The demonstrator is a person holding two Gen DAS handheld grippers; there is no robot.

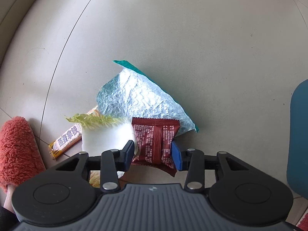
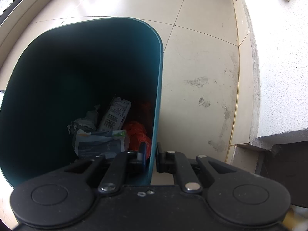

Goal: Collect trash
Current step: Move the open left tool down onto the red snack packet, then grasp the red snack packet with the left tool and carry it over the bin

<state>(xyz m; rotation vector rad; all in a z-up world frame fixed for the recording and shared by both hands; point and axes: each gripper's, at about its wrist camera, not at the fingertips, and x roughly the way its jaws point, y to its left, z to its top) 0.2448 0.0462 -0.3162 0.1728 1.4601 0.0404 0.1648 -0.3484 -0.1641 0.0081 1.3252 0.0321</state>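
In the left wrist view, trash lies on the tiled floor: a dark red snack packet [image 1: 155, 144], a cabbage piece [image 1: 104, 132] with a white stalk and green leaf, a silver and teal foil bag [image 1: 140, 100], and a yellow oat latte sachet [image 1: 65, 140]. My left gripper [image 1: 153, 153] is open with its jaws either side of the red packet. In the right wrist view, my right gripper [image 2: 151, 156] is shut on the right wall of the teal trash bin [image 2: 156, 96]. The bin holds several wrappers [image 2: 100, 142] and an orange bag [image 2: 137, 134].
A red fluffy slipper [image 1: 17, 150] sits at the left edge of the left wrist view, and the bin's side [image 1: 298, 138] shows at the right. In the right wrist view a white wall [image 2: 279, 67] and a raised step [image 2: 244, 77] run along the right.
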